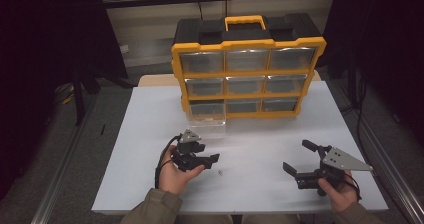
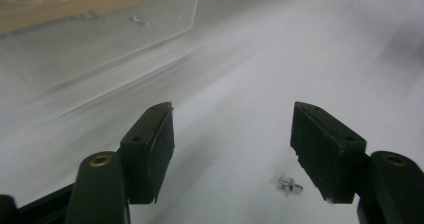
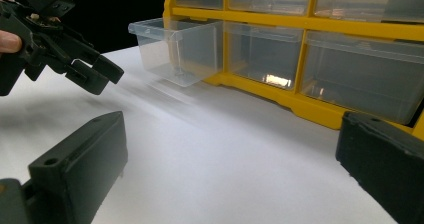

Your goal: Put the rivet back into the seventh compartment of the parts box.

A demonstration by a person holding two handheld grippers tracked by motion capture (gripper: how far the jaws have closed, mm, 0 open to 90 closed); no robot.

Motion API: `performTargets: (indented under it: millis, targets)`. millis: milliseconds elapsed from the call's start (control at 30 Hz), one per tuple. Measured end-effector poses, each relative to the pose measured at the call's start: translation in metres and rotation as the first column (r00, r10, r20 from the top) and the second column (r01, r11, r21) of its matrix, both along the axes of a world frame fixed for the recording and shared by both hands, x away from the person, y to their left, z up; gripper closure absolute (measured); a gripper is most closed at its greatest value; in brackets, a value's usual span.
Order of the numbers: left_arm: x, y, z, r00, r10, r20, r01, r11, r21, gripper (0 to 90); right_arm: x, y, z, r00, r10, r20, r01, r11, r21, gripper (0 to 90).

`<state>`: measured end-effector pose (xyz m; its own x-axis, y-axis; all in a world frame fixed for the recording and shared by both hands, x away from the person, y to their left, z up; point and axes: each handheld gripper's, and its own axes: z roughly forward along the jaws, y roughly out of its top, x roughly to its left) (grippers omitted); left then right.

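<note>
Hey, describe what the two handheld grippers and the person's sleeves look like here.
Both grippers are black, each with two blocky, flat-faced jaws. The left gripper carries a small grey three-cornered plate on top and trails a black cable. The right gripper bears a larger grey plate dotted with holes. The sleeves are olive-brown.

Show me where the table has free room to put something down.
Free: the table between the left gripper and the right gripper, apart from one small screw. Crowded: the back, where the organizer stands with its pulled-out drawer.
</note>
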<state>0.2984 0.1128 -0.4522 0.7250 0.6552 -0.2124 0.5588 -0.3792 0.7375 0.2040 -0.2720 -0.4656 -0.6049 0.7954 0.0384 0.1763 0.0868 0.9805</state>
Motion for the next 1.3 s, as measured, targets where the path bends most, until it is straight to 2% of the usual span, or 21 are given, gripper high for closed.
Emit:
performTargets:
  millis: [300,500,700,767,900,1300]
  targets:
    - [-0.004,-0.001,-0.005,0.9992,-0.039,-0.011,0.039,0.9992,0.000,46.1,0.000,0.001,0.000,1.0000,-0.002,0.000,0.002,1.000,0.008,0.1]
    - [-0.007,-0.005,-0.007,0.9966,-0.066,-0.050,0.066,0.9978,-0.005,56.7,0.000,0.001,0.000,1.0000,-0.002,0.001,0.002,1.000,0.008,0.2]
    - [-0.011,-0.009,-0.011,0.9935,-0.086,-0.074,0.087,0.9962,0.010,61.2,0.000,0.001,0.001,1.0000,0.001,-0.002,-0.001,1.000,0.008,0.2]
    - [-0.012,-0.011,-0.012,0.9926,-0.091,-0.081,0.091,0.9958,0.003,63.1,0.000,0.001,0.001,1.0000,0.000,0.000,0.000,1.000,0.012,0.2]
    - [-0.014,-0.013,-0.014,0.9879,-0.108,-0.111,0.110,0.9938,0.011,69.8,0.000,0.001,0.001,1.0000,0.000,0.002,0.000,1.000,0.013,0.2]
    - [-0.019,-0.018,-0.017,0.9817,-0.132,-0.138,0.137,0.9901,0.031,73.5,-0.001,0.001,0.001,1.0000,0.001,-0.001,-0.001,1.000,0.006,0.2]
